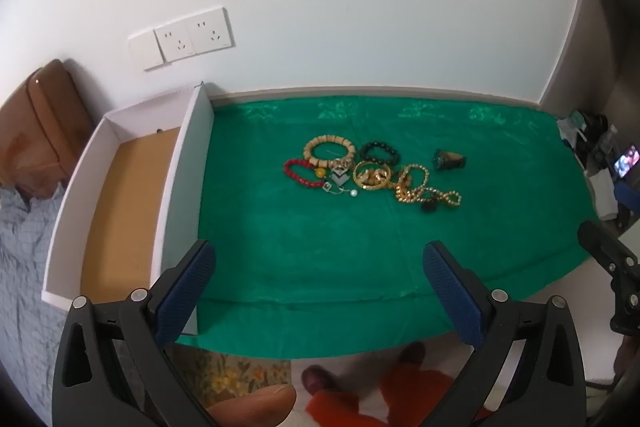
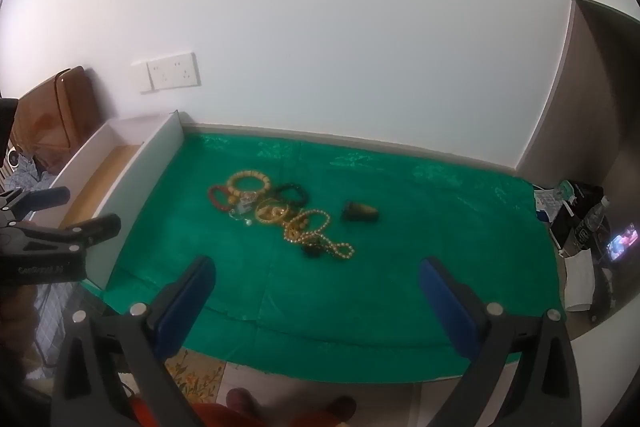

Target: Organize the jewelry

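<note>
A heap of jewelry lies mid-table on the green cloth [image 1: 320, 259]: a wooden bead bracelet [image 1: 329, 150], a red bead bracelet [image 1: 301, 174], a black bead bracelet [image 1: 379, 152], gold bangles [image 1: 372, 175], a gold bead necklace [image 1: 428, 193] and a dark green piece [image 1: 449, 160] apart to the right. The right wrist view shows the same heap, with the wooden bracelet [image 2: 250, 183] and necklace [image 2: 316, 233]. My left gripper [image 1: 319, 259] hangs open above the cloth's near part, short of the heap. My right gripper [image 2: 316, 273] is open too, nothing between its fingers.
A white box with a tan floor [image 1: 120, 203] stands along the cloth's left edge. Wall sockets [image 1: 188, 39] sit behind it. Clutter and a lit phone screen [image 1: 626, 163] lie beyond the right edge. A person's feet and orange trousers [image 1: 400, 387] show below the table front.
</note>
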Demonstrator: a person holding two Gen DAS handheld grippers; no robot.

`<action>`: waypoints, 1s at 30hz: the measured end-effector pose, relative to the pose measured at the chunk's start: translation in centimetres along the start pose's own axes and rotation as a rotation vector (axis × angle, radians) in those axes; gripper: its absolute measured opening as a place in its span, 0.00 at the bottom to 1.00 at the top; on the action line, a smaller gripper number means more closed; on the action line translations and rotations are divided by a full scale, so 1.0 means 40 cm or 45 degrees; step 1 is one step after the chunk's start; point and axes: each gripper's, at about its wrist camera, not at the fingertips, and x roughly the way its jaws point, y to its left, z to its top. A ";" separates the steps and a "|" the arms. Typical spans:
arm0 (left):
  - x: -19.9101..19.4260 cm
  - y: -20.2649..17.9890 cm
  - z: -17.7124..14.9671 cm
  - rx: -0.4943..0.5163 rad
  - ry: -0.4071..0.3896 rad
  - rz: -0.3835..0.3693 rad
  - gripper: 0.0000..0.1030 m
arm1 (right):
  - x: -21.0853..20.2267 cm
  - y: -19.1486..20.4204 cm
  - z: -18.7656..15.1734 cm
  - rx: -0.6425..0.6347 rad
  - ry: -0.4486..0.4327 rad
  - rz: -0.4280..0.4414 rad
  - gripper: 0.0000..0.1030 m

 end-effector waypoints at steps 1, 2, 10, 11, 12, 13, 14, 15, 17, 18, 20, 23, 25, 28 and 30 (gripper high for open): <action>0.001 0.002 0.000 0.000 0.000 -0.001 1.00 | 0.000 0.000 0.001 0.001 0.000 -0.001 1.00; 0.001 0.002 0.000 0.000 0.000 -0.001 1.00 | 0.000 0.001 0.000 -0.001 -0.001 -0.001 1.00; -0.001 0.007 -0.004 -0.006 -0.016 -0.001 1.00 | -0.001 -0.012 0.005 -0.007 -0.002 -0.006 1.00; -0.003 0.007 -0.004 -0.008 -0.018 -0.001 1.00 | 0.000 -0.013 0.006 -0.007 -0.001 -0.006 1.00; -0.004 0.007 -0.004 -0.008 -0.021 -0.001 1.00 | 0.001 -0.014 0.007 -0.007 0.000 -0.007 1.00; -0.005 0.007 -0.004 -0.008 -0.024 0.000 1.00 | 0.001 -0.014 0.008 -0.006 0.001 -0.006 1.00; -0.007 0.005 -0.002 -0.005 -0.026 0.002 1.00 | 0.001 -0.013 0.007 -0.006 0.001 -0.006 1.00; -0.006 0.004 0.000 -0.002 -0.026 0.005 1.00 | 0.002 -0.013 0.007 -0.006 0.002 -0.006 1.00; -0.007 0.001 0.000 0.009 -0.027 0.012 1.00 | 0.002 -0.015 0.007 -0.005 0.001 -0.004 1.00; -0.008 -0.001 0.000 0.013 -0.028 0.010 1.00 | 0.002 -0.016 0.007 -0.006 0.000 -0.003 1.00; -0.011 -0.002 0.002 0.017 -0.036 0.001 1.00 | 0.002 -0.015 0.005 -0.005 0.000 -0.004 1.00; -0.012 0.000 0.006 0.019 -0.042 -0.008 1.00 | 0.005 -0.017 0.007 -0.005 0.001 -0.002 1.00; -0.009 0.002 0.008 0.015 -0.038 -0.015 1.00 | 0.005 -0.016 0.006 -0.005 0.000 -0.003 1.00; -0.004 0.005 0.012 0.006 -0.027 -0.020 1.00 | 0.007 -0.018 0.007 -0.005 0.000 -0.003 1.00; -0.002 0.004 0.015 0.004 -0.022 -0.015 1.00 | 0.007 -0.018 0.007 -0.006 0.000 -0.004 1.00</action>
